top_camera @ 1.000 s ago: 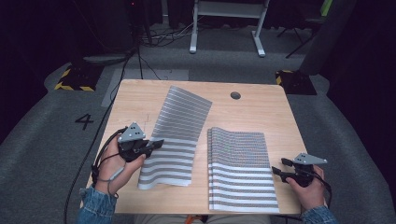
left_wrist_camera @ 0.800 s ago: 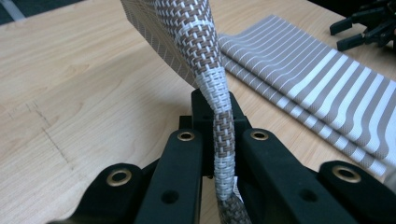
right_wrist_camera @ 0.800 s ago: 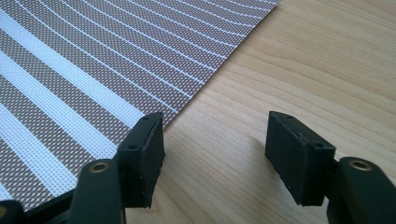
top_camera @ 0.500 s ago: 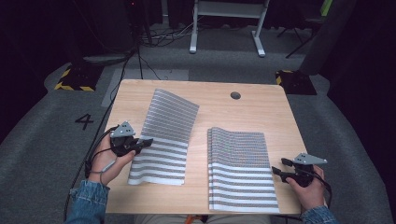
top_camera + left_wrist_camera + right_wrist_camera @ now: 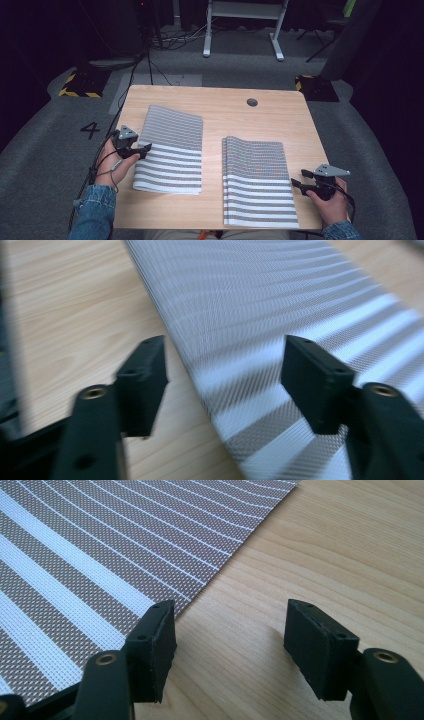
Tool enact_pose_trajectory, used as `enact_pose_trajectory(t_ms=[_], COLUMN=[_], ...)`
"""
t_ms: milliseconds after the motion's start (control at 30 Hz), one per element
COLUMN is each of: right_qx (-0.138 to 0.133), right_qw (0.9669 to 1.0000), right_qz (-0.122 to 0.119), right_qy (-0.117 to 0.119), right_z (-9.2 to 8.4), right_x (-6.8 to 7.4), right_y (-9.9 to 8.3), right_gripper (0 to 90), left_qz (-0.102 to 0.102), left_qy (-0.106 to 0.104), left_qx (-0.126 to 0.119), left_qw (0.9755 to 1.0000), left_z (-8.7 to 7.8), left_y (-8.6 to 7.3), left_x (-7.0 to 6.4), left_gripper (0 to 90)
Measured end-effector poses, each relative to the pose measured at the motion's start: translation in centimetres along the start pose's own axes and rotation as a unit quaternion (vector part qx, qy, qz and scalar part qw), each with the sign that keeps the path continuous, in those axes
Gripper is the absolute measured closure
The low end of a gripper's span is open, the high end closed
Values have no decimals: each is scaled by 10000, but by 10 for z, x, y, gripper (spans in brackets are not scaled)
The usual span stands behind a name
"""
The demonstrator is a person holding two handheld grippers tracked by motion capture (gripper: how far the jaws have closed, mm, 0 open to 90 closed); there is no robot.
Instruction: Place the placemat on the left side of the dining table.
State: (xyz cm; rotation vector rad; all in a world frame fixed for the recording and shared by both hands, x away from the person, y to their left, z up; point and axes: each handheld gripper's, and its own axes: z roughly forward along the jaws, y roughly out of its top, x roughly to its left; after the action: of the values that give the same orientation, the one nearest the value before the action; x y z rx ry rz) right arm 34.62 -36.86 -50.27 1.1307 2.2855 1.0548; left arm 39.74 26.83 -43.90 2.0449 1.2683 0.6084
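Two grey-and-white striped woven mats lie on the wooden table. The left mat lies flat, and my left gripper sits at its left edge. Its jaws have just been opening and now stand open; the left gripper view shows the mat's edge running on the table beneath my left gripper, free of the pads. The right mat stack lies near the front edge. My right gripper rests open at its right side, and in the right gripper view that gripper is over bare wood beside the mat.
A round cable hole is at the back of the table. Around the table is grey floor with a painted number 4, a white stand behind, and yellow-black striped blocks at the back left and right.
My left gripper has moved left, drawing the left mat with it. The mat, lifted and bowed before, now lies flat and released. The right gripper has stayed still.
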Motion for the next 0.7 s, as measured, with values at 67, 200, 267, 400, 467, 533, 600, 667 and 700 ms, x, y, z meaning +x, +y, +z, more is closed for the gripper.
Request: enact_pose_trajectory(t_ms=[67,200,267,400,467,533,600,667,700], right_qx=[0,-2,-1,-2,-2,-1,-2,-2,-2], right_qw=[10000,10000,10000,10000,10000,10000,10000,10000,10000], right_qz=[-1,-4,-4,-4,-2,2,-2,-2,-3], right_qy=[-1,1,1,0,0,0,1,0,0], right_z=[0,0,0,0,0,0,0,0,0], right_x=[0,0,0,0,0,0,0,0,0], right_y=[0,0,0,0,0,0,0,0,0], right_gripper=[378,378,378,379,378,378,378,378,378], left_qz=[-160,-120,-83,223,267,435,549,619,619], left_qy=[108,18,-164,-563,-654,-773,-1021,-1178,-1178], left_qx=[-61,-138,-243,-456,-484,-512,-566,-516,-516], left_qw=[9998,9998,9995,9971,9963,9947,9916,9898,9898], left_z=[-3,-7,-9,-14,-14,-15,-12,-7,-7], left_y=[0,3,7,18,19,23,26,28,28], left_x=[1,-6,-16,-46,-53,-65,-88,-100,-100], left_gripper=[318,325,326,325,321,321,322,322,322])
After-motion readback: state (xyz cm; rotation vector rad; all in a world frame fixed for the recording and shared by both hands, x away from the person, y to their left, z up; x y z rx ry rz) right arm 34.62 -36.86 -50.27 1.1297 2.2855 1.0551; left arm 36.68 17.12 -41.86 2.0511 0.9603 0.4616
